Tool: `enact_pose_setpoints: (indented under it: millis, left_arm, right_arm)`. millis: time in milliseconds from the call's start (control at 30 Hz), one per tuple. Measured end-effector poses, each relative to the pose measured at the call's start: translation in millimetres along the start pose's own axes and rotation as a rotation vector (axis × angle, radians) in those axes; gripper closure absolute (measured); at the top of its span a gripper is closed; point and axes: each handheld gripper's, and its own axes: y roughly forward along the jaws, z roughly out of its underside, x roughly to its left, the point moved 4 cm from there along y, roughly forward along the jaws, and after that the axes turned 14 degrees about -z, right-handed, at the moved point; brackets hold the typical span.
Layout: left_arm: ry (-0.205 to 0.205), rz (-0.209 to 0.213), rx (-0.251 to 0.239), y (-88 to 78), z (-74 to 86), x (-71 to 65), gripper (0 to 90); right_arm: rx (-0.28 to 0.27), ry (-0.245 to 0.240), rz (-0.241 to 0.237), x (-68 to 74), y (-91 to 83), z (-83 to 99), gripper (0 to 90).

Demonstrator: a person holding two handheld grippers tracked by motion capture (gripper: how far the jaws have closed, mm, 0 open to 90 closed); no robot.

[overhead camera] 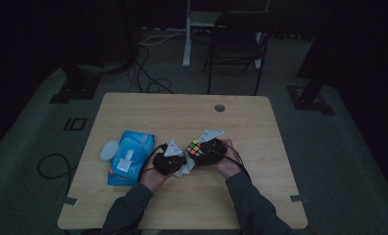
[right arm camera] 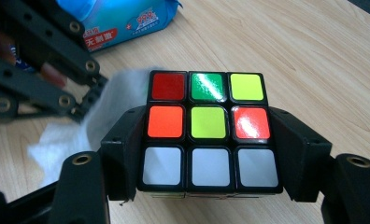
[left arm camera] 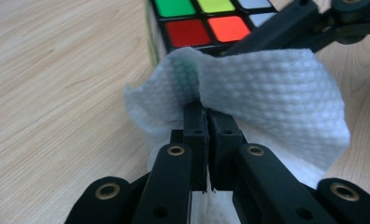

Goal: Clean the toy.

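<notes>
Left hand: comes in from the bottom edge of the high view, forearm angled up and to the right; its left gripper (overhead camera: 175, 157) sits low over the table (overhead camera: 182, 112), pointing at the cube.
Left gripper state: jaws pinched together on a fold of the white wipe (left arm camera: 267, 93); the cloth bulges out over the jaw tips.
Right hand: forearm angled up and to the left, the right gripper (overhead camera: 202, 149) just beside the left one, near the table's middle.
Right gripper state: jaws clamped on the two opposite sides of the puzzle cube (right arm camera: 209, 130).
Cube position: between the right jaws, its coloured face turned to that gripper's camera; white row nearest, red, green and yellow row farthest.
Wipe position: pressed against the cube's side, touching it, part lying on the table.
Wipe pack (overhead camera: 131, 156): blue, flat on the table left of the hands; a pale oval object (overhead camera: 109, 150) at its left edge, hard to identify.
Hidden: cube's underside and far faces; high view is dim, so jaw detail is unclear there.
</notes>
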Motion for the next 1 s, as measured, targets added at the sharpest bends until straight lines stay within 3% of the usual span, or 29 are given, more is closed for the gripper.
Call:
enact_pose_setpoints:
  millis: [300, 633, 1000]
  left_arm:
    - [0.027, 0.021, -0.007, 3.7, -4.8, -15.0, 88.1]
    - [0.039, 0.063, -0.049, 2.4, -11.9, -32.2, 88.1]
    - [0.036, 0.049, -0.049, -0.5, -9.7, -26.1, 88.1]
  right_arm:
    - [-0.014, 0.032, 0.015, -3.3, 1.0, -0.4, 34.3]
    - [-0.021, 0.061, 0.024, -5.1, 0.1, 1.4, 34.3]
    - [-0.018, 0.057, 0.019, -4.4, 0.4, 3.1, 34.3]
